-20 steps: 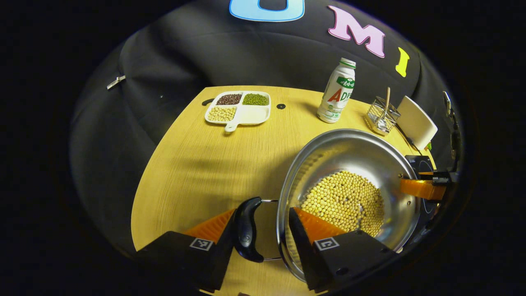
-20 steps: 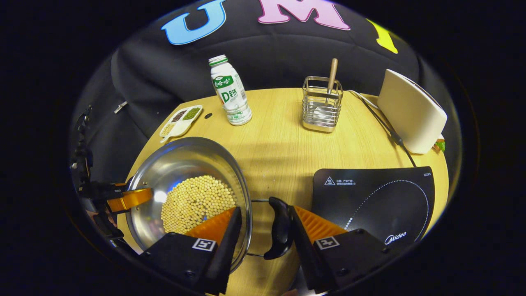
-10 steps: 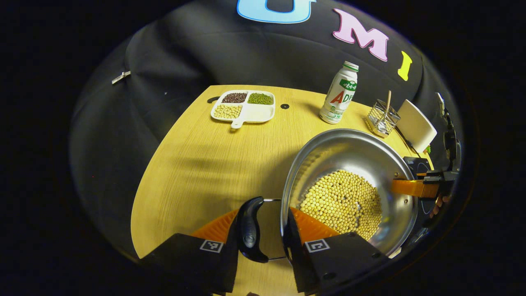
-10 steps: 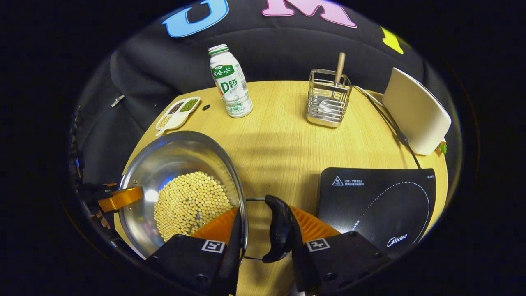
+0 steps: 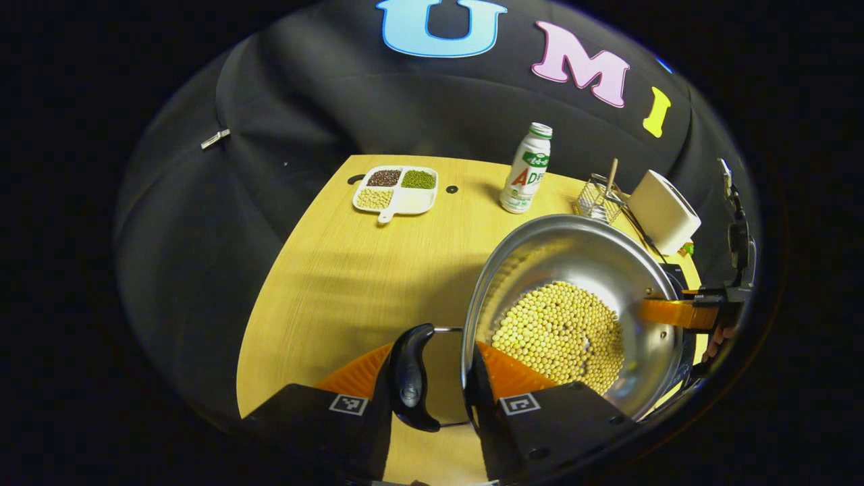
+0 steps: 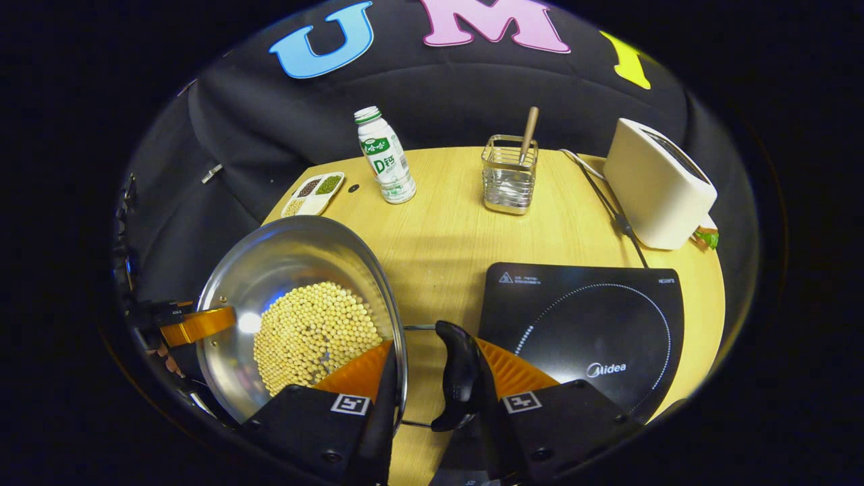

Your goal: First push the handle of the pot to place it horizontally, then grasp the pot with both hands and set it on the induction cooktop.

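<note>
while each hand-held gripper — left [image 5: 432,378], right [image 6: 432,381] — clamps a side handle and rim, the pot [image 6: 297,317] hangs between them, beside the induction cooktop [image 6: 587,324]

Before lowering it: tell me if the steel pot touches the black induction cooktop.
Cannot tell. In the right gripper view the steel pot sits left of the black induction cooktop, its underside hidden.

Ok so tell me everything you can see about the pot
The pot is a shiny steel pan, wide and round, holding a heap of pale yellow beans. It has two black side handles on wire brackets. The right tongs clamp one handle against the rim; the left tongs clamp the other. It sits left of the cooktop.
</note>
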{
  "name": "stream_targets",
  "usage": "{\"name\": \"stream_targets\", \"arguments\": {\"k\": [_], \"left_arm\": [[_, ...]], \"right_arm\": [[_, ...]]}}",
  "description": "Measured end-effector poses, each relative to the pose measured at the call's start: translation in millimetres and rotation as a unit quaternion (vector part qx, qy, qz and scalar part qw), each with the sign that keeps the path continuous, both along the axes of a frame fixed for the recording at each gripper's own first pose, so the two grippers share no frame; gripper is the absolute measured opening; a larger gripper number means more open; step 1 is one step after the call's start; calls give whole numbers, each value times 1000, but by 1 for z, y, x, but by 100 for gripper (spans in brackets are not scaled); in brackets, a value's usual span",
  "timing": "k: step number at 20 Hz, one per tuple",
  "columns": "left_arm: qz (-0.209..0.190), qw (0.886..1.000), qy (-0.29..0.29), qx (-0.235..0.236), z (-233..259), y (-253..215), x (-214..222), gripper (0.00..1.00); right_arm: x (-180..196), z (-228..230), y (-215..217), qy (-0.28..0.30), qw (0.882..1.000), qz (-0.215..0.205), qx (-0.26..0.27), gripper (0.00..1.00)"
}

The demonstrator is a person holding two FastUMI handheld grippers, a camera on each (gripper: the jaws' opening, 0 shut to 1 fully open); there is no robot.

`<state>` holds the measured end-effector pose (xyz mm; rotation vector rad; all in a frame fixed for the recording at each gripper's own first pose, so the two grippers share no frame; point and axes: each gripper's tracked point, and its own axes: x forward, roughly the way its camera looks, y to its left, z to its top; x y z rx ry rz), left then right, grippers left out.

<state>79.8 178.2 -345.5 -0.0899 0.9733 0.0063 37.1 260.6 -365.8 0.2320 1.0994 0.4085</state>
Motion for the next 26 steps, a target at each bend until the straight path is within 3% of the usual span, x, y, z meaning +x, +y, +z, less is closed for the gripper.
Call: {"name": "stream_targets", "arguments": {"k": [5, 6, 9, 22, 23, 26], "left_arm": [[-12, 1000, 3, -10, 14, -46, -15, 56], [-17, 1000, 4, -11, 16, -56, -15, 56], [-34, 999, 4, -11, 19, -89, -15, 56], [-98, 995, 2, -21, 18, -223, 7, 56], [-101, 995, 3, -22, 16, -232, 9, 56], [-106, 994, 5, -24, 11, -252, 17, 56]], "right_arm": [[-10, 13, -49, -6, 1000, -6, -4, 56], [-13, 13, -61, -5, 1000, -10, -6, 52], [-17, 13, -96, -3, 1000, -22, -12, 56], [-14, -5, -233, 6, 997, -77, -30, 56], [-11, -8, -241, 6, 996, -78, -31, 52], [-5, -15, -260, 9, 996, -82, -35, 56]]}}
